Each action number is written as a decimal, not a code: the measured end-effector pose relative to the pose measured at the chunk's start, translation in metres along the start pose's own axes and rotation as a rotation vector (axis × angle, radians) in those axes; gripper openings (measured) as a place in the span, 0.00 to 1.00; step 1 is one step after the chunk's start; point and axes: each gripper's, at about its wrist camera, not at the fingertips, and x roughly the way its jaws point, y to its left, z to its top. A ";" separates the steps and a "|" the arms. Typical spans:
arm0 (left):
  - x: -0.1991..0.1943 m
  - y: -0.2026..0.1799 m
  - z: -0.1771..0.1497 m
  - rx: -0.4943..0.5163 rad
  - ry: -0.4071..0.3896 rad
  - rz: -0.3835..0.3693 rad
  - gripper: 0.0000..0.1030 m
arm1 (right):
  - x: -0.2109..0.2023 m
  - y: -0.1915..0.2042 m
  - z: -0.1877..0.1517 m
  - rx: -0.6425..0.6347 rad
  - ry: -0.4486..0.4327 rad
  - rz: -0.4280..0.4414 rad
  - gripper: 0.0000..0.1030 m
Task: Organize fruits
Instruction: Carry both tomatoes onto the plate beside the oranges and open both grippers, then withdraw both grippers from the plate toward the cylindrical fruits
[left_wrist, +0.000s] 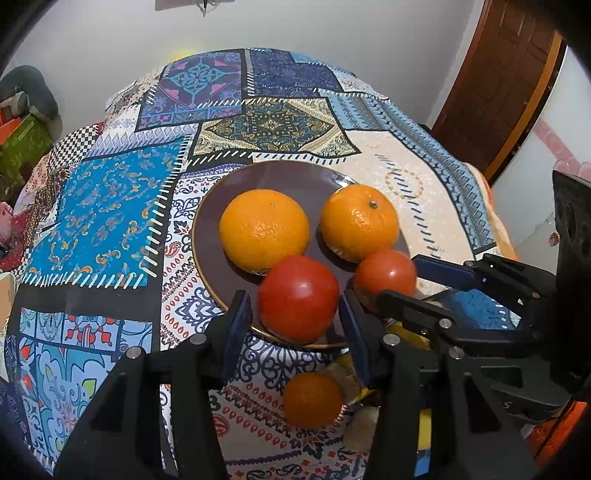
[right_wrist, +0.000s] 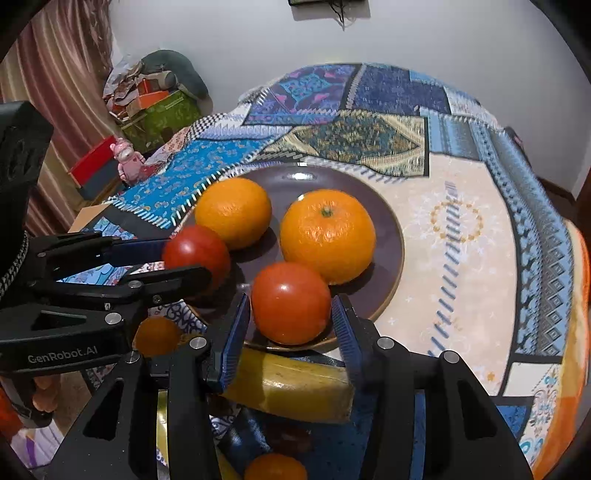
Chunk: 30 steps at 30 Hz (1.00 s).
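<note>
A dark purple plate (left_wrist: 280, 177) (right_wrist: 388, 229) holds two oranges (left_wrist: 264, 230) (left_wrist: 358, 221) and two red tomatoes. My left gripper (left_wrist: 295, 321) has its jaws on both sides of the left tomato (left_wrist: 298, 297) at the plate's near rim, with small gaps showing. My right gripper (right_wrist: 291, 321) brackets the other tomato (right_wrist: 290, 302) the same way; in the left wrist view it (left_wrist: 391, 275) comes in from the right. A small orange (left_wrist: 312, 400) lies on the cloth below the left gripper. A banana (right_wrist: 295, 384) lies under the right gripper.
The round table carries a patterned patchwork cloth (left_wrist: 103, 229). Another small orange (right_wrist: 275, 467) lies near the bottom of the right wrist view. Boxes and clutter (right_wrist: 155, 107) stand by the wall at the left. A wooden door (left_wrist: 498, 74) is at the right.
</note>
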 end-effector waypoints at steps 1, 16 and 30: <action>-0.003 0.000 0.000 -0.001 -0.005 -0.002 0.49 | -0.002 0.001 0.001 -0.006 -0.004 0.000 0.43; -0.046 -0.010 -0.038 -0.048 -0.013 -0.023 0.56 | -0.048 -0.013 -0.036 0.007 0.006 -0.056 0.46; -0.041 -0.045 -0.091 -0.084 0.098 -0.061 0.63 | -0.051 -0.017 -0.090 -0.013 0.085 -0.064 0.46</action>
